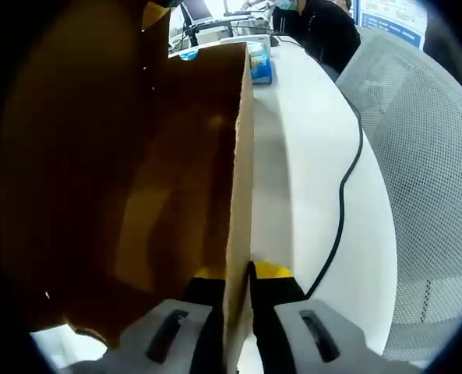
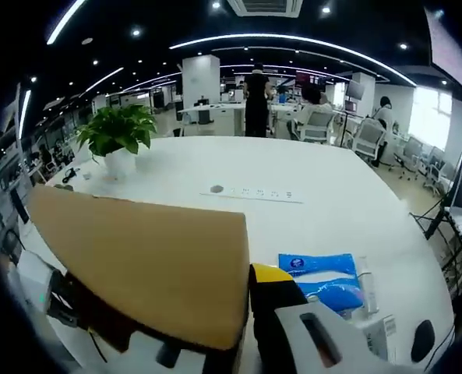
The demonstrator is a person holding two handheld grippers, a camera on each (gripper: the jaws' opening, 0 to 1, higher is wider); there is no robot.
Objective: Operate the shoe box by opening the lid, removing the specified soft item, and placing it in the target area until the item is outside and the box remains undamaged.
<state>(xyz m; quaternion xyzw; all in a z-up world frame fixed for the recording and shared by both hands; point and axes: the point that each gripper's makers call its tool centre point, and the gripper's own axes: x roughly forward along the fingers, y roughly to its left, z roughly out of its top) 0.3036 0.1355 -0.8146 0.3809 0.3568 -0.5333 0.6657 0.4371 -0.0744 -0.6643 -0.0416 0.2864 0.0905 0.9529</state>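
Both grippers, left (image 1: 238, 300) and right (image 2: 246, 312), were clamped on the raised cardboard lid (image 1: 238, 156), its edge running straight away from the jaws, soft item hidden from me.

We are looking at the shoe box lid (image 1: 137, 171), a plain brown cardboard panel, standing raised on edge in the left gripper view, its thin edge running up from between the jaws toward the far end of the white table. In the right gripper view the same lid (image 2: 149, 261) is showing its broad flat face with a gently curved top edge, tilting up off the table.
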